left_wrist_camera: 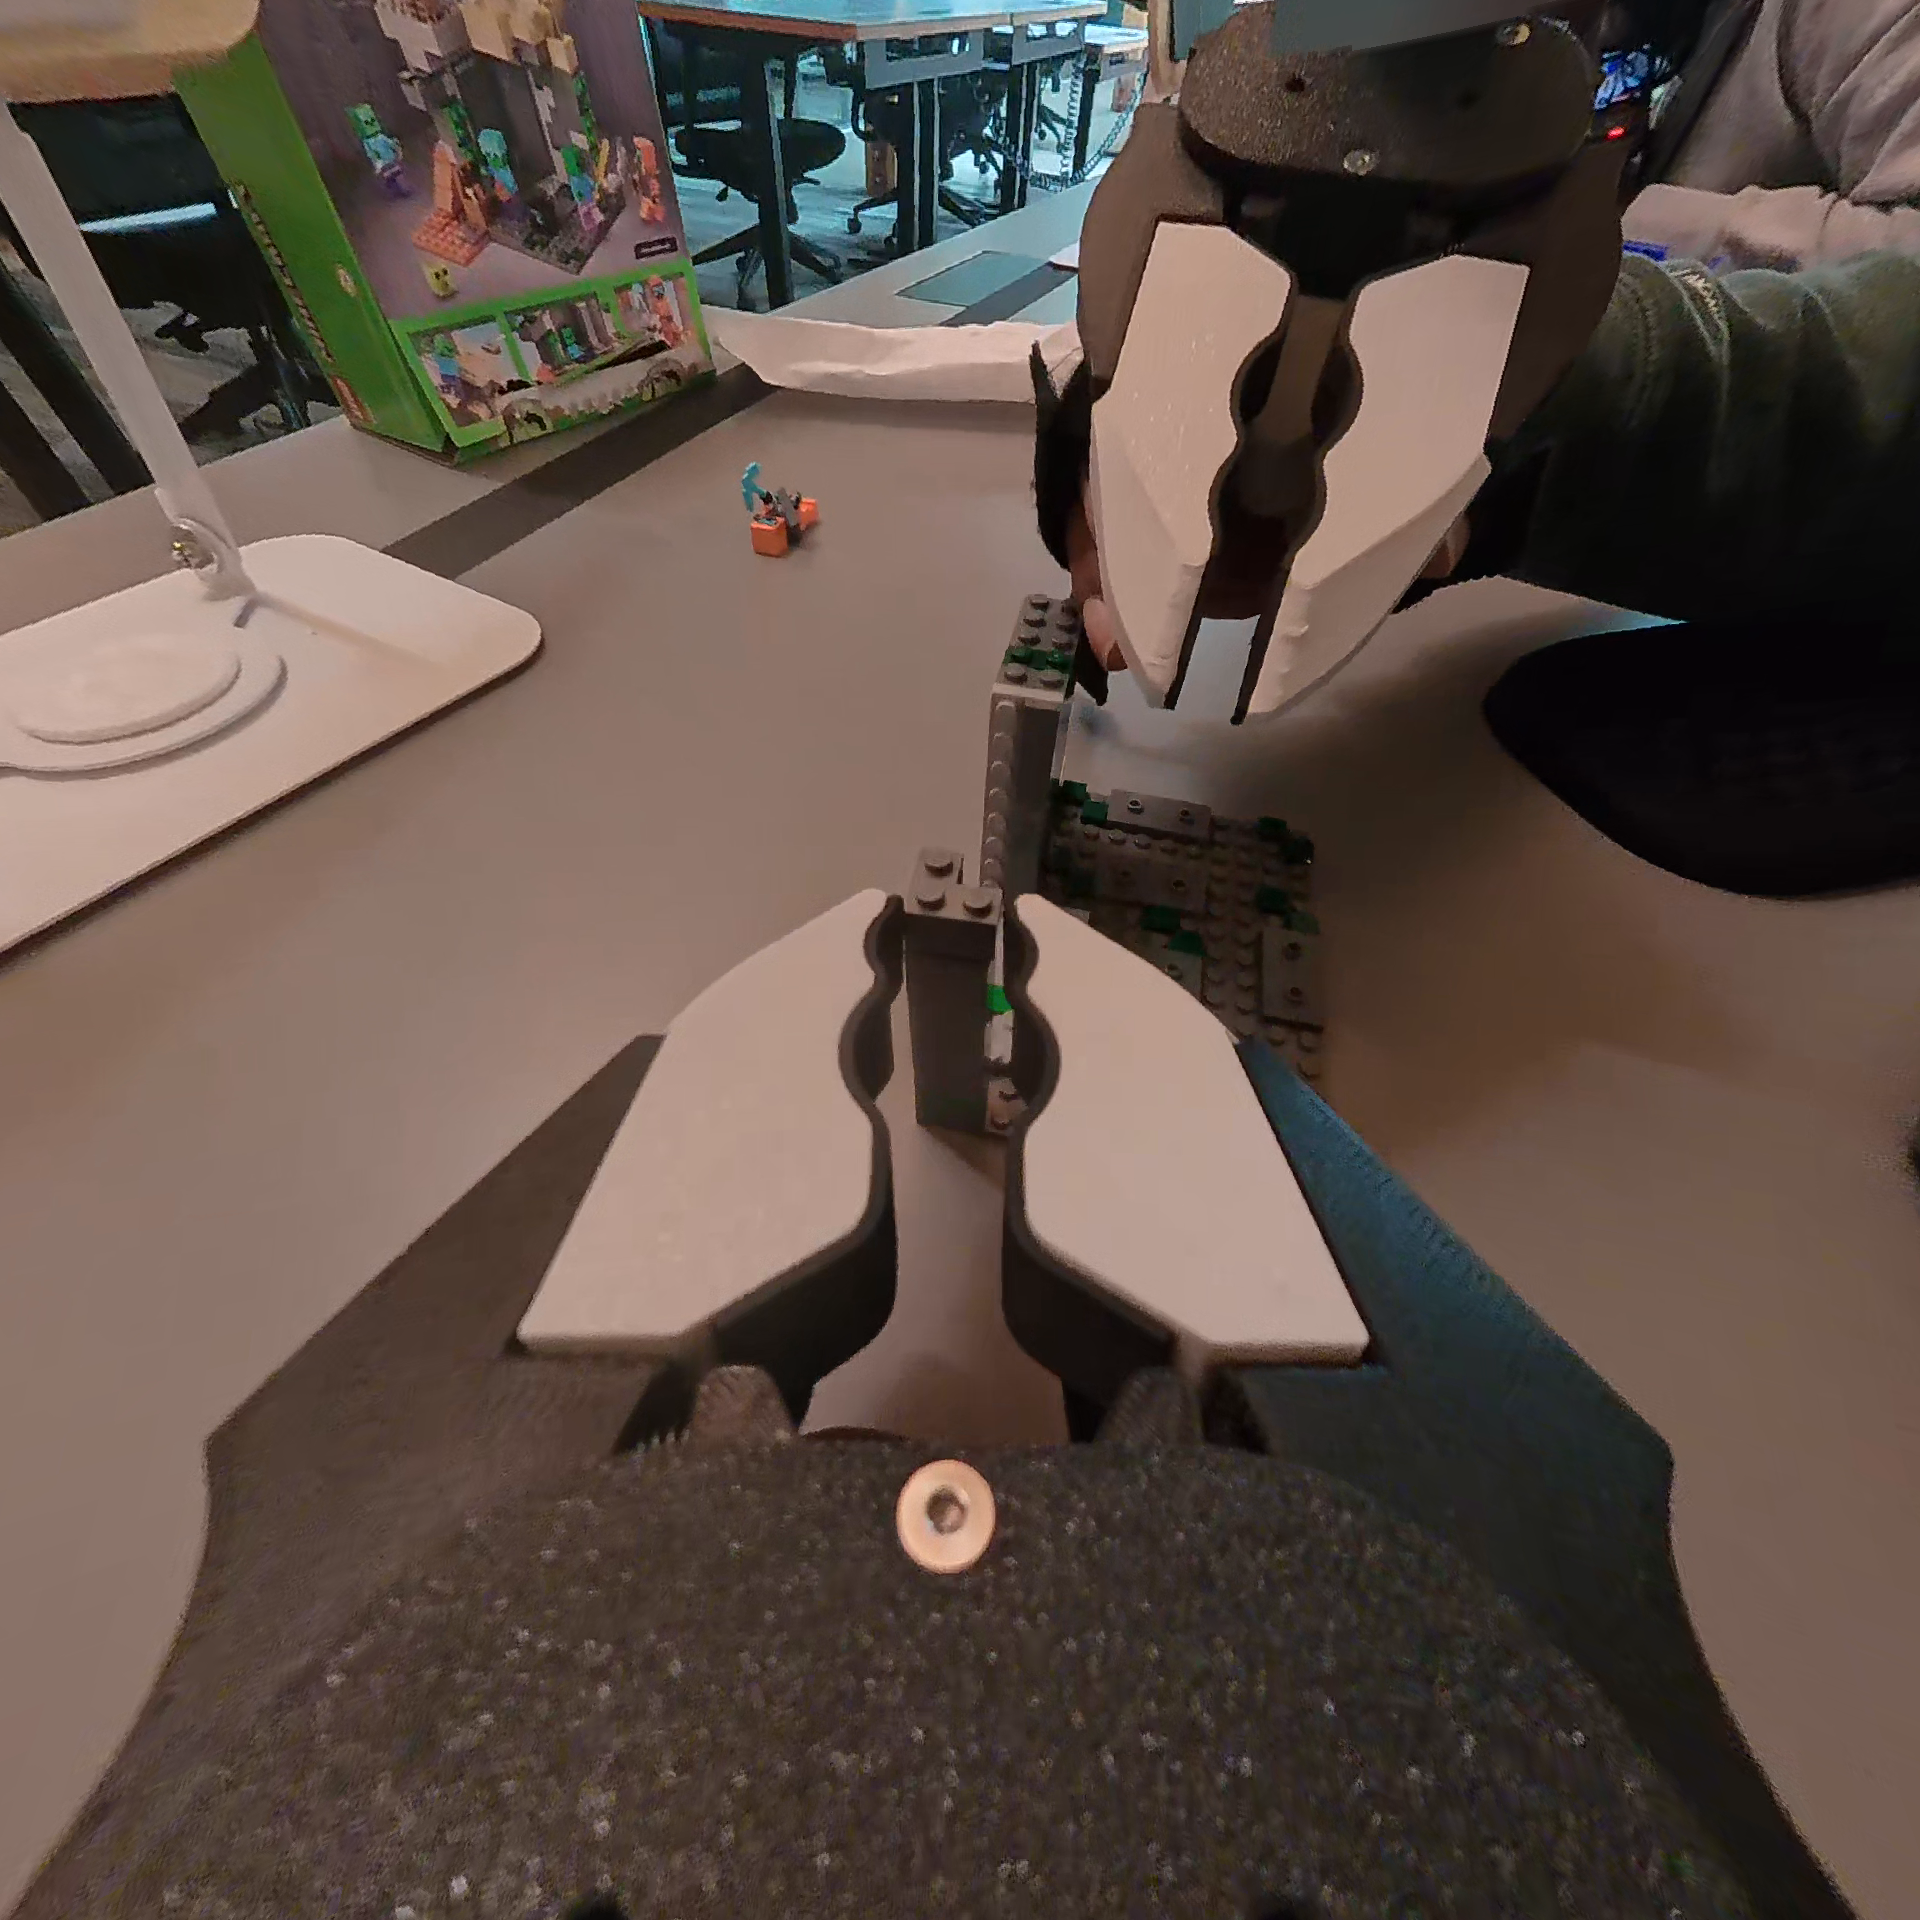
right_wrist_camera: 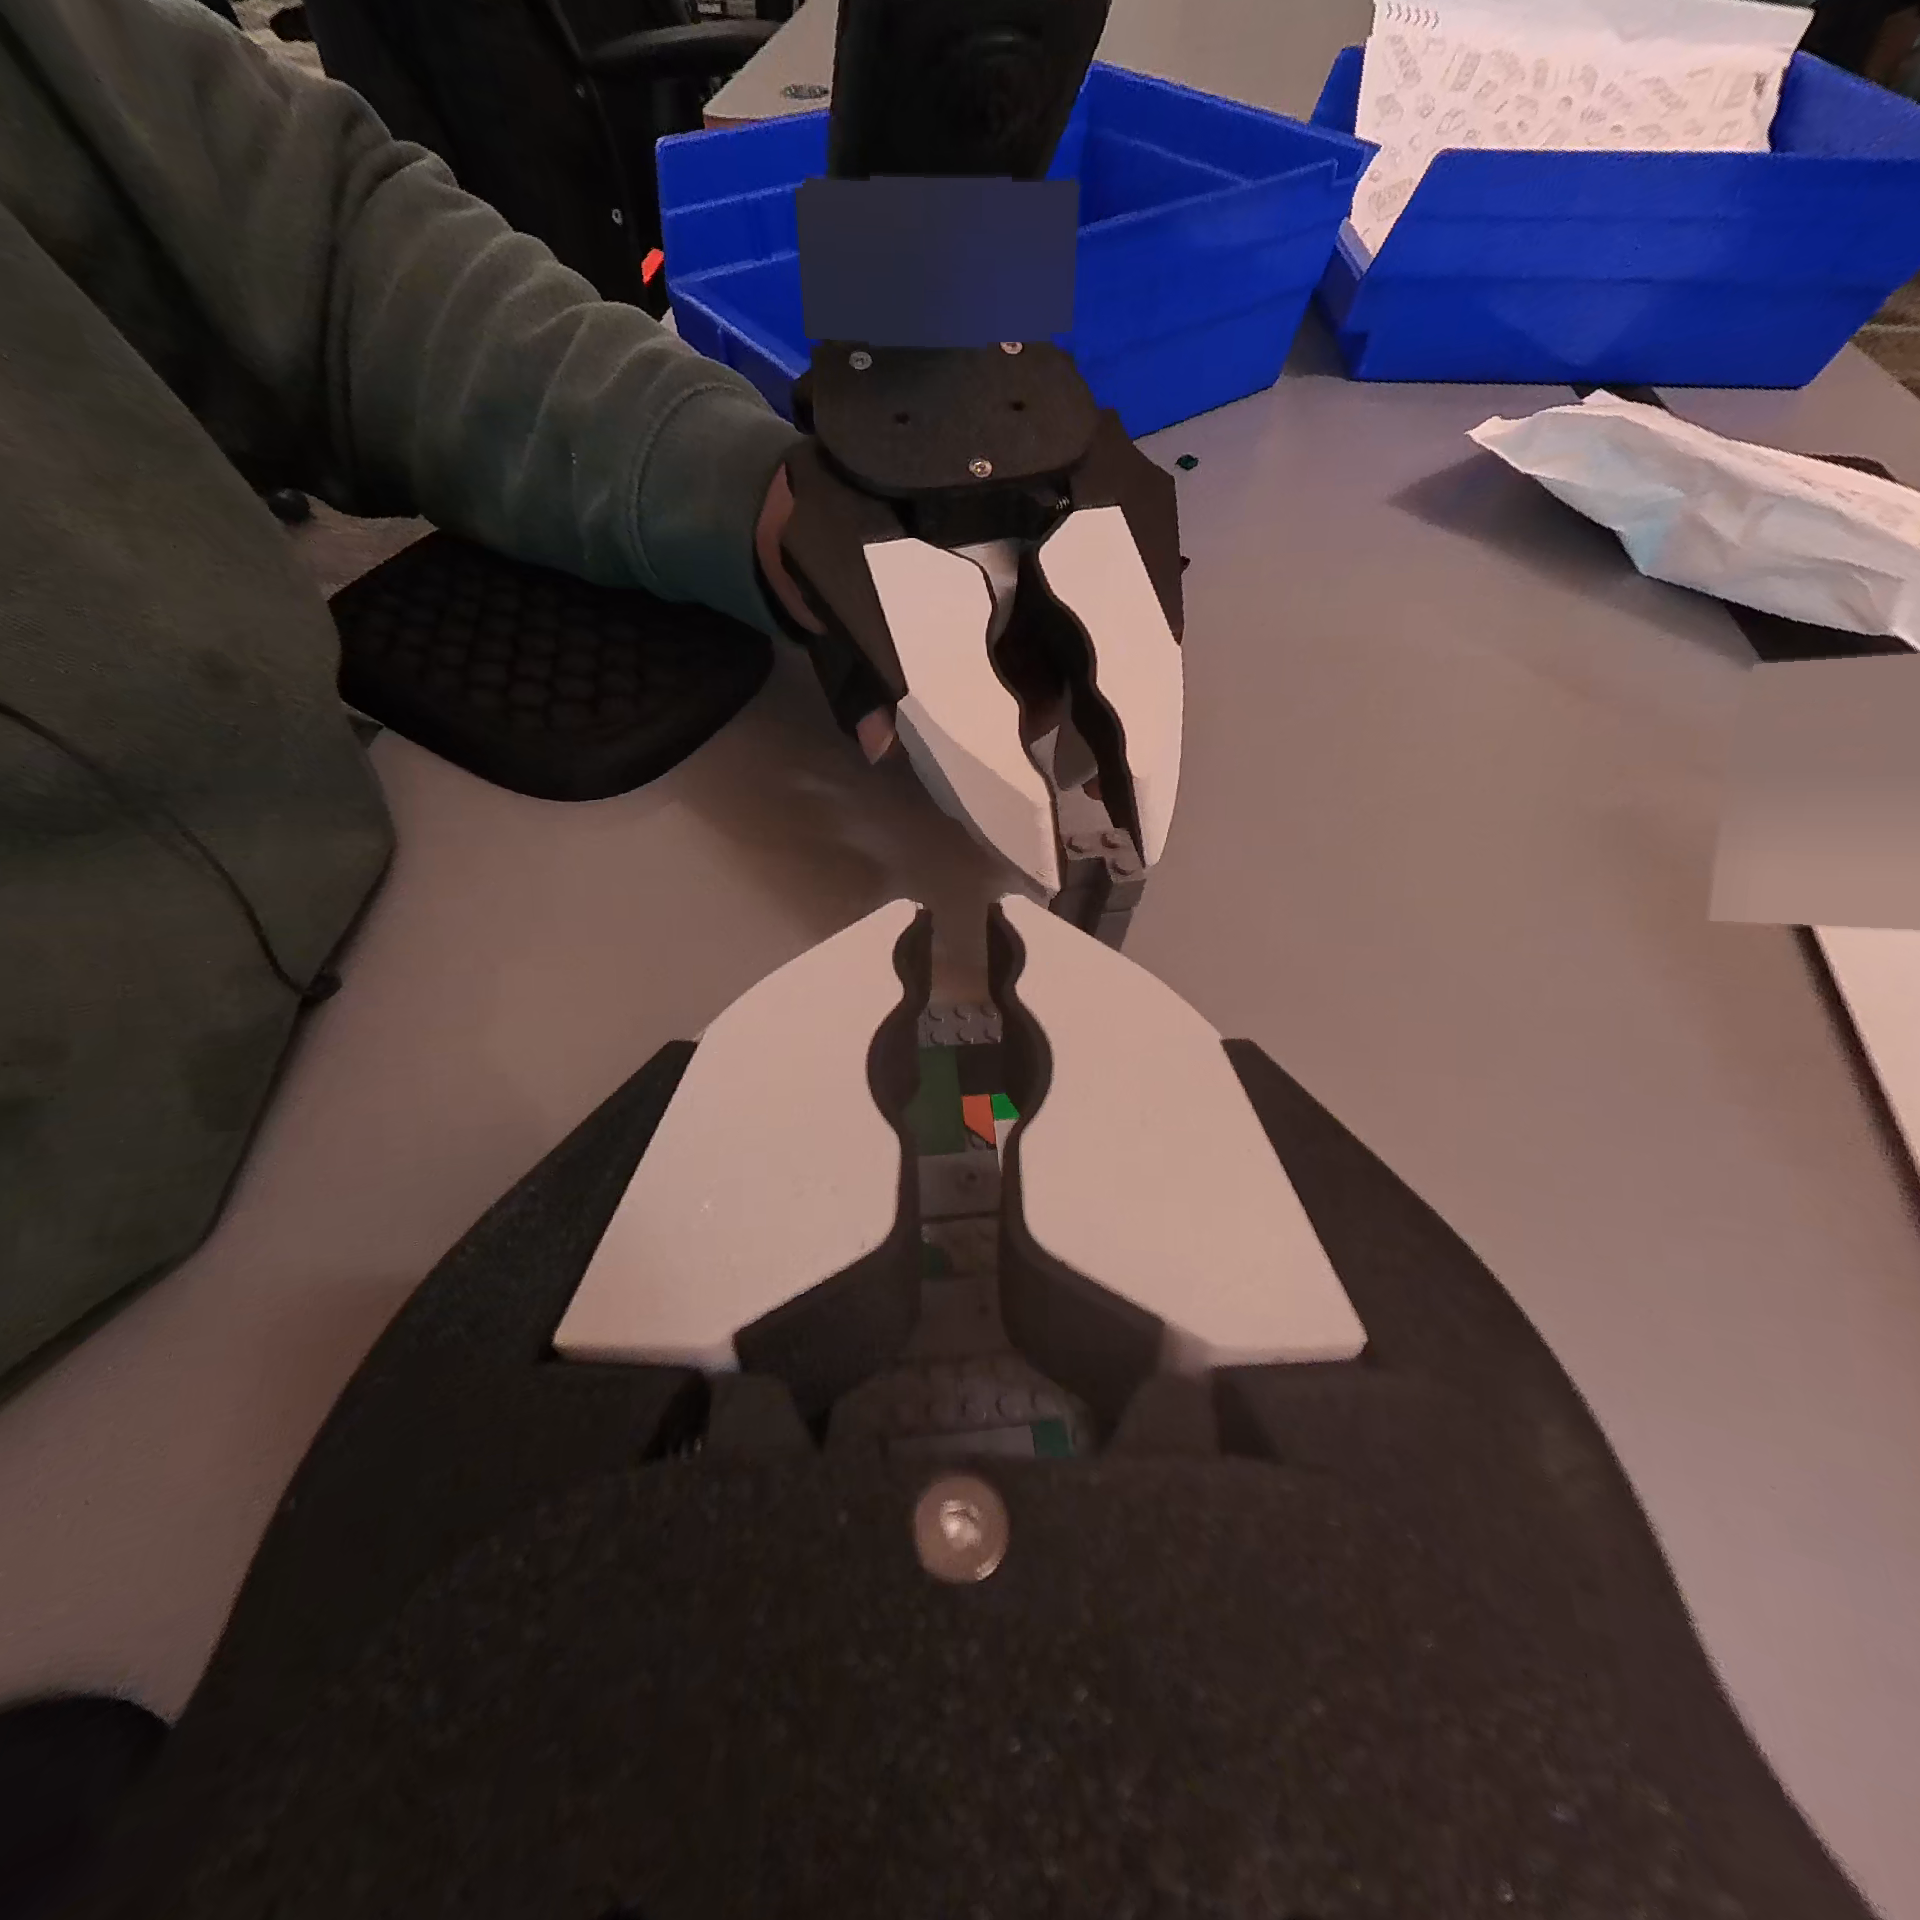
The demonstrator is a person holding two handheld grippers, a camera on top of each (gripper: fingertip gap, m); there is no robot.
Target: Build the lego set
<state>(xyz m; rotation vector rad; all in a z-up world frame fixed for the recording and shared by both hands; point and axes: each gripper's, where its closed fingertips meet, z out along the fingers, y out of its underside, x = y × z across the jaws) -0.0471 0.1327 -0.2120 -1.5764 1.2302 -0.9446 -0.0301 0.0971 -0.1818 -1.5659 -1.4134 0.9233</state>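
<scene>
My left gripper is shut on a tall dark grey pillar brick and holds it upright beside the Lego build. The build has a grey and green base plate and a tall grey wall. The right wrist view also shows the left gripper with the pillar. My right gripper points down just right of the wall top. Its jaws stand a narrow gap apart with nothing between them. In its own view the right gripper looks down on the build.
A green Lego box, a white lamp base and a small orange figure stand at the back left. Two blue bins, a crumpled white bag and a black pad lie around. A person's sleeve reaches in. My right fingertips sit around 5 cm from my left ones. Left tips and right tips are each some 30 cm from the small orange figure.
</scene>
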